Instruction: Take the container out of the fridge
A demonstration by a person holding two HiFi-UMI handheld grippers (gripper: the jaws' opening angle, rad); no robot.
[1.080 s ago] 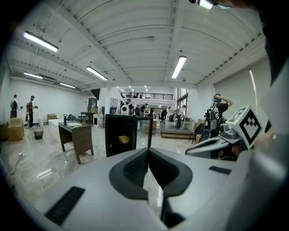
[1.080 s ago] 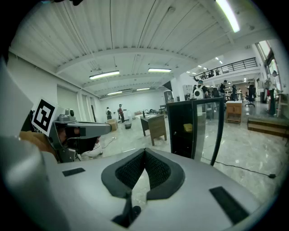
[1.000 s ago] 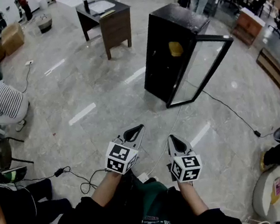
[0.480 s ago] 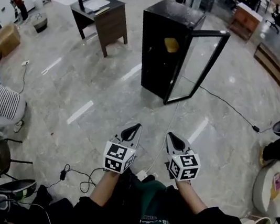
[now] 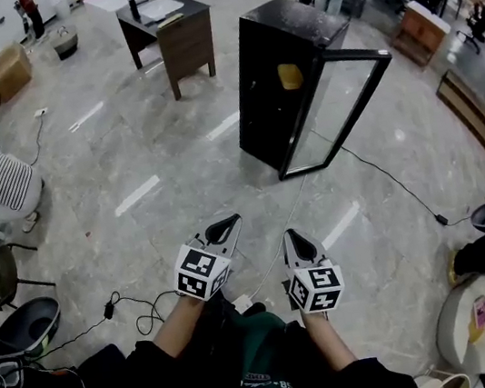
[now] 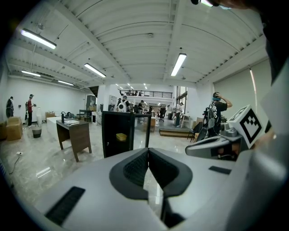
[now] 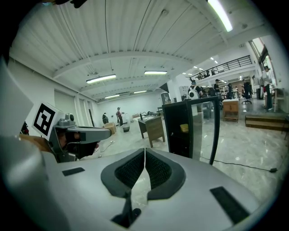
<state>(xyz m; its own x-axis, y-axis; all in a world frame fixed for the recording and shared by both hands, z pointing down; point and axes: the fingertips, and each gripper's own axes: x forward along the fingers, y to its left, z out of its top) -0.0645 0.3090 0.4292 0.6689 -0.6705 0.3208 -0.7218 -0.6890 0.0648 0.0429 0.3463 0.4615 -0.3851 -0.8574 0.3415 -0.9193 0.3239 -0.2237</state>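
Left tongs: pressed together with the pads meeting and nothing between them. They are held low in front of the person and tilted a little downward toward the fridge.

Right tongs: also pressed together and empty. They are held just beside the left tongs without touching them, aimed the same way.

Fridge: a tall black cabinet standing upright on the floor, ahead of both tongs.

Door: glass in a black frame, swung wide open. In the head view it stands out to the right of the fridge opening.

Container: small and yellow, sitting inside the fridge in its upper part. It shows through the open front.

Container relative to the tongs: well apart from both, with a wide stretch of bare floor between. Neither tongs touches it or reaches into the fridge. In the left gripper view it sits above and slightly left of the closed tips. In the right gripper view it sits above and to the right of the tips.

Table: dark wood, standing beyond the fridge on its left, with a few small things on top.

Cable: a dark line lying on the floor, running from the foot of the fridge off to the right.
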